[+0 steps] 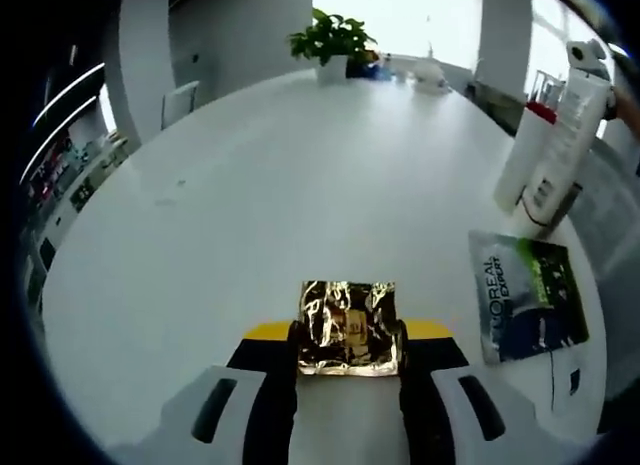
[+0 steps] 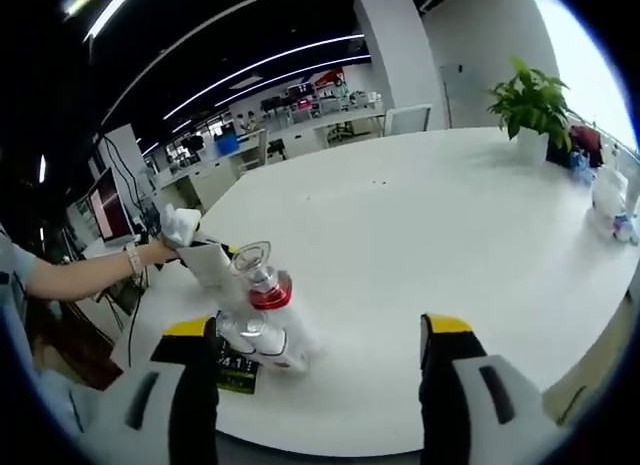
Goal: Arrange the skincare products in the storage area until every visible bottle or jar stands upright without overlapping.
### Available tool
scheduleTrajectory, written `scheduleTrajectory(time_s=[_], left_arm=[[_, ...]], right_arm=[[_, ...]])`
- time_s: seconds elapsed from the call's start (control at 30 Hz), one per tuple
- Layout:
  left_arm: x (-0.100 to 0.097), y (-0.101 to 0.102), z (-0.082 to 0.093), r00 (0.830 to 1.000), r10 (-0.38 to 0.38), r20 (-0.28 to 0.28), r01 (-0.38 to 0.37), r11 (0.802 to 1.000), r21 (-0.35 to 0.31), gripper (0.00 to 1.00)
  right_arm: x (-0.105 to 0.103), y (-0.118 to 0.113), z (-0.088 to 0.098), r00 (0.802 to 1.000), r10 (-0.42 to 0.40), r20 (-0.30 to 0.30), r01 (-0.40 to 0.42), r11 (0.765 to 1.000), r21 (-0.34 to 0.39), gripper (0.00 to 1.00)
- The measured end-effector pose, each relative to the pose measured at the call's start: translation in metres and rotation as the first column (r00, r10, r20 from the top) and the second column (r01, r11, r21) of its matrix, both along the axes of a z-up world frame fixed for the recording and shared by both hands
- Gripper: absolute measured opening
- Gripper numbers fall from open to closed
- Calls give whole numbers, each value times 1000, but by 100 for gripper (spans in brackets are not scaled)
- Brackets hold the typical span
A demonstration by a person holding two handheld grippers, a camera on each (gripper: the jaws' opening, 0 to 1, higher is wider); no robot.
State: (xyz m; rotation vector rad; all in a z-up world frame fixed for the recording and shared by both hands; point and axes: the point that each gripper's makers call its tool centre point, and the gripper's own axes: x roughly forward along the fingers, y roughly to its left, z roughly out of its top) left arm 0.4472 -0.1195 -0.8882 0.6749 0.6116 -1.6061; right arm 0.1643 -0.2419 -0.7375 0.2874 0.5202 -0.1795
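My left gripper (image 1: 348,337) is shut on a crinkled gold foil packet (image 1: 347,325), held just above the white table (image 1: 260,185). To its right a dark L'Oreal packet (image 1: 530,295) lies flat. A white bottle (image 1: 555,155) with a red collar rises at a slant from the packet's far edge. In the right gripper view that bottle (image 2: 264,325), with its clear cap, sits against the left jaw of my right gripper (image 2: 318,330). The jaws stand wide apart and open. A dark corner of the packet (image 2: 236,377) shows under the bottle. A person's hand holds the left gripper (image 2: 195,247) beyond it.
A potted plant (image 1: 333,40) and small white items (image 1: 430,73) stand at the table's far end; the plant (image 2: 532,110) also shows at the right of the right gripper view. Desks and monitors (image 2: 105,210) lie beyond the table edge. The table's broad middle (image 2: 420,235) is bare.
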Motion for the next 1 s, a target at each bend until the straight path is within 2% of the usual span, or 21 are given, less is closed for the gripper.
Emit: scheduleTrajectory(time_s=[0.43, 0.5, 0.63, 0.87, 1.0], left_arm=[[-15, 14, 11, 1000, -23, 20, 23, 1000, 14, 36], [-19, 18, 12, 999, -25, 22, 24, 1000, 15, 36], [-29, 27, 13, 999, -31, 26, 31, 999, 22, 36], [-44, 43, 18, 999, -32, 37, 31, 999, 24, 36], [-50, 53, 22, 999, -26, 45, 25, 999, 22, 36]], right_arm=[[2, 15, 3, 997, 76, -9, -77, 997, -18, 99], [3, 17, 4, 997, 76, 2, -76, 997, -5, 99], [2, 21, 1, 996, 91, -14, -91, 996, -16, 99], [4, 25, 8, 995, 99, 22, -99, 995, -9, 99], [2, 27, 4, 993, 114, -10, -114, 993, -29, 99]])
